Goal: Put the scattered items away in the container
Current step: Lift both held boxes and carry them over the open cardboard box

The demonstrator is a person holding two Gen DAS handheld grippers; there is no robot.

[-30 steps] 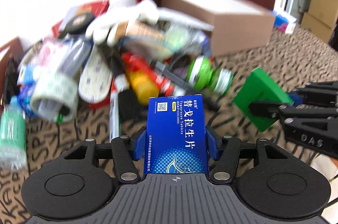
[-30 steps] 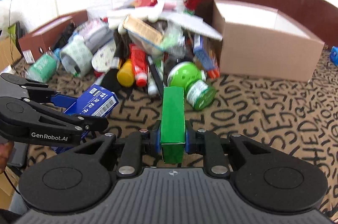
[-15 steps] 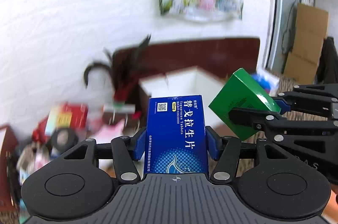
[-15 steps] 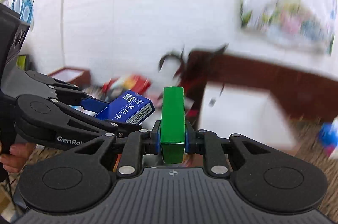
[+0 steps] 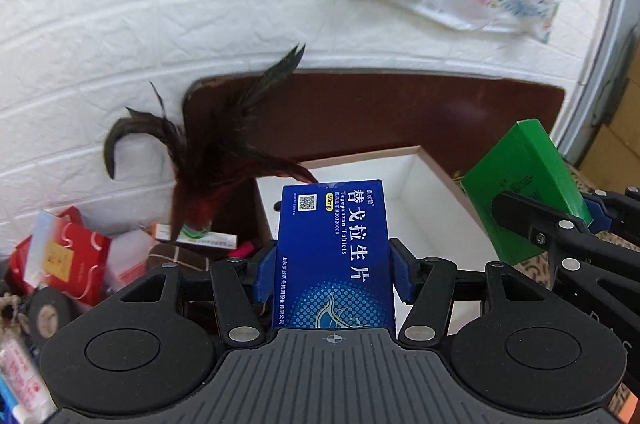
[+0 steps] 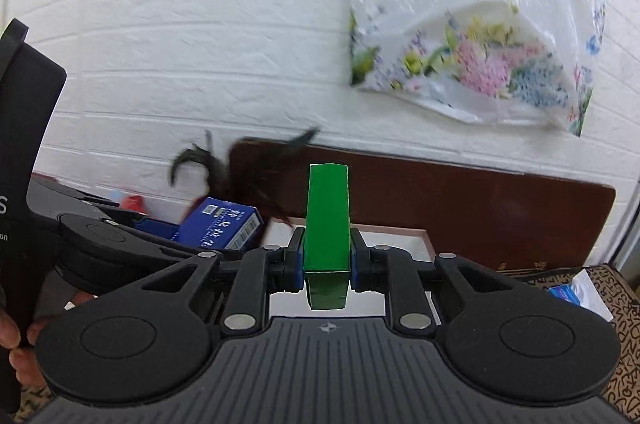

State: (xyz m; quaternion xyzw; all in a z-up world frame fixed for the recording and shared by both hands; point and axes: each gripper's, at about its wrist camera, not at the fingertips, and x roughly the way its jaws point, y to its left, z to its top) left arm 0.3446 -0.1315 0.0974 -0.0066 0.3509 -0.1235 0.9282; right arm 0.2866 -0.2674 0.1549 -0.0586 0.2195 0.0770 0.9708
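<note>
Left gripper (image 5: 333,278) is pinching the blue box (image 5: 334,256) across its width, box upright at frame centre with the printed face toward the camera. Right gripper (image 6: 326,260) is pinching the green box (image 6: 326,224) by its narrow sides, box standing on edge at centre of the right wrist view. In the left wrist view the green box (image 5: 524,183) shows at right, tilted, with the right gripper's fingers (image 5: 532,224) clamped on it; in the right wrist view the blue box (image 6: 224,226) sits at left centre in the left gripper's black fingers (image 6: 120,244). The two boxes are near each other, not touching. Carton (image 5: 436,191), open top, white inside, is behind and below both boxes, centre right of the left view; its rim (image 6: 396,234) peeks out behind the green box. Feather duster (image 5: 208,159) at left centre, clutter pile (image 5: 80,252) lower left. Floral bag (image 6: 480,23) hangs on the white wall, upper right. A hand (image 6: 12,336) shows at the lower left edge.
</note>
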